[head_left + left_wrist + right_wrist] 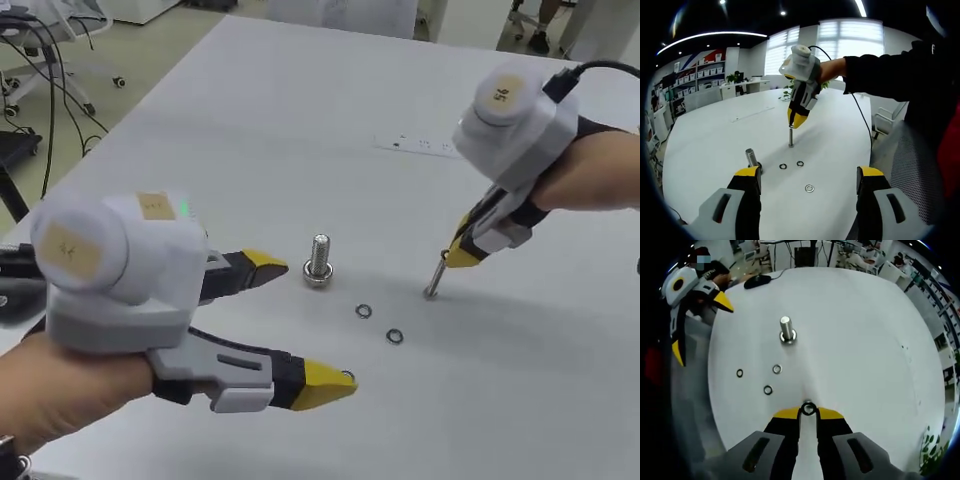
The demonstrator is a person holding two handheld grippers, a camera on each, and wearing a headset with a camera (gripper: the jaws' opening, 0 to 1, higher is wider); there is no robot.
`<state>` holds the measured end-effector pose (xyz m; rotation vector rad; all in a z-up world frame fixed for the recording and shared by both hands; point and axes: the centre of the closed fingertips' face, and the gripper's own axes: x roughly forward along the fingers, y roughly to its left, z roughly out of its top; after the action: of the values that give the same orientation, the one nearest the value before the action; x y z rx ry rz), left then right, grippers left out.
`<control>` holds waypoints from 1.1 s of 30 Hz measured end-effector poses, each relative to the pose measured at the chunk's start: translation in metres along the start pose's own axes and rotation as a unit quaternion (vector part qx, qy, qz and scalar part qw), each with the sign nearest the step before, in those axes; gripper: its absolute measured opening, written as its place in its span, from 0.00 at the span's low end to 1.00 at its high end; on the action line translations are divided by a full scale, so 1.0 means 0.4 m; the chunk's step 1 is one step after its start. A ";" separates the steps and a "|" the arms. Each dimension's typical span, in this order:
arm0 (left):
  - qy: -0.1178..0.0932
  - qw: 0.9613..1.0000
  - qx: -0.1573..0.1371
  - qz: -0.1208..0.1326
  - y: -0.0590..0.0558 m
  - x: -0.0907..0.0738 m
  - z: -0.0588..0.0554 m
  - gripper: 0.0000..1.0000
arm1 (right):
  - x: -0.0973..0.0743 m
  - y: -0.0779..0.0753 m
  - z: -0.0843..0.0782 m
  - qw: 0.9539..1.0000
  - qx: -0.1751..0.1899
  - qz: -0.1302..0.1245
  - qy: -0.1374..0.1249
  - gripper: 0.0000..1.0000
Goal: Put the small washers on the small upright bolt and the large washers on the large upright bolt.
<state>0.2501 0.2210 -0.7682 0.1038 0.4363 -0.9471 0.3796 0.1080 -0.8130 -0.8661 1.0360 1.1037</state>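
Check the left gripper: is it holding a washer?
No, the left gripper is wide open in its own view, and the nearest washer lies loose on the table between its jaws.

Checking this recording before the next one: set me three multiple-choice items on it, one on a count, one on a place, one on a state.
1. How many small metal washers lie loose on the white table? A) one B) three C) six
2. Where are the yellow tips of the right gripper? A) at the top of the thin upright metal bolt B) on a loose washer C) past the table's edge
3. How do the jaws of the left gripper stand? A) shut on a washer B) wide open, holding nothing C) shut on a screwdriver

Key: 1 B, three rings lie apart on the table. 2 A, the tips, shut on a small dark ring, meet the bolt's top. 3 B, its yellow tips stand far apart, nothing between.
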 end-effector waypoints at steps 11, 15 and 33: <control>0.001 1.000 0.022 -0.006 0.023 0.010 0.034 0.78 | 0.007 -0.003 0.000 1.000 -0.003 0.007 0.007 0.13; -0.003 1.000 0.020 -0.009 0.023 0.018 0.037 0.78 | 0.008 -0.005 -0.003 1.000 -0.001 0.008 0.009 0.13; -0.004 1.000 0.009 -0.012 0.017 0.030 0.019 0.77 | 0.027 -0.008 -0.005 1.000 -0.003 0.015 0.018 0.13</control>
<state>0.2638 0.2137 -0.7669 0.1119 0.4233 -0.9746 0.3834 0.1084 -0.8238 -0.8799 1.0779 1.1199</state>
